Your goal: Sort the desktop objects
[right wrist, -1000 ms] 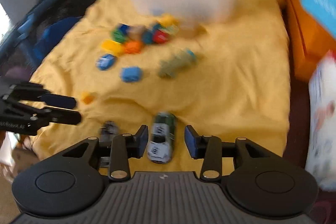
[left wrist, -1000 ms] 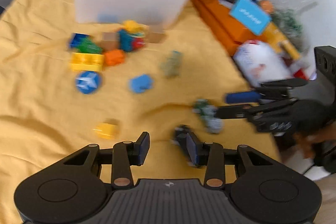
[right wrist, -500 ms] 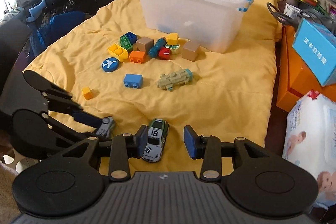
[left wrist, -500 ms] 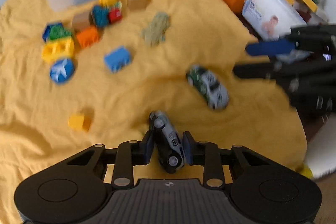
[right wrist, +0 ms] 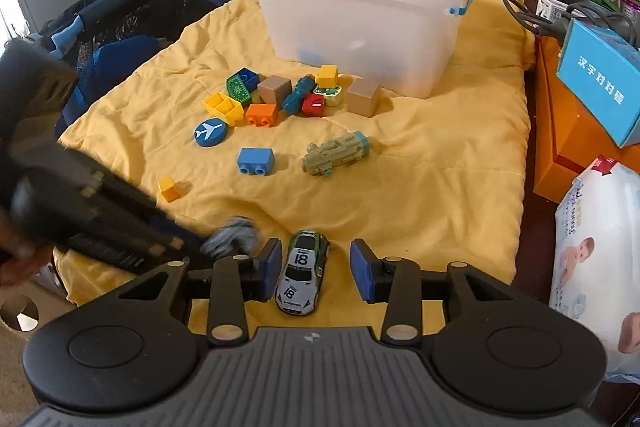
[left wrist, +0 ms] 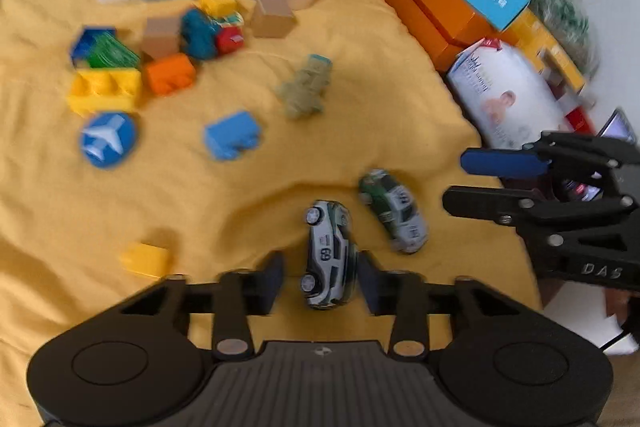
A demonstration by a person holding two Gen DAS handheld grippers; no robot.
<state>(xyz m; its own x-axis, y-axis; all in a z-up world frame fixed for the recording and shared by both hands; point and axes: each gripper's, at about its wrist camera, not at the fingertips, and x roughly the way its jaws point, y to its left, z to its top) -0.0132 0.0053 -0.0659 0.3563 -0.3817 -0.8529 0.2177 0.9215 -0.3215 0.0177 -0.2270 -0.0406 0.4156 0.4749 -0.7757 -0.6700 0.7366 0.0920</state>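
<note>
A silver toy car marked 69 (left wrist: 328,255) lies on the yellow blanket (left wrist: 360,87) between the fingers of my left gripper (left wrist: 320,277). Its jaws are opening, and a gap shows beside the left pad. In the right wrist view, a green and white toy car marked 18 (right wrist: 302,273) lies between the fingers of my right gripper (right wrist: 316,269), which is open with a gap on the right side. The same green car (left wrist: 394,211) shows in the left wrist view, just left of the right gripper (left wrist: 454,181). The left gripper (right wrist: 188,241) comes in blurred from the left beside the silver car (right wrist: 236,235).
A clear plastic bin (right wrist: 360,27) stands at the back of the blanket. In front of it lie several coloured blocks (right wrist: 262,115), a blue aeroplane disc (right wrist: 211,132), a blue brick (right wrist: 256,160), an olive toy train (right wrist: 336,153) and a yellow cube (right wrist: 170,189). Orange boxes (right wrist: 560,147) and a wipes pack (right wrist: 596,239) border the right.
Half a second ago my left gripper's jaws were closed tight around the silver car; now they stand wider with the car lying between them. The right gripper has stayed around the green car.
</note>
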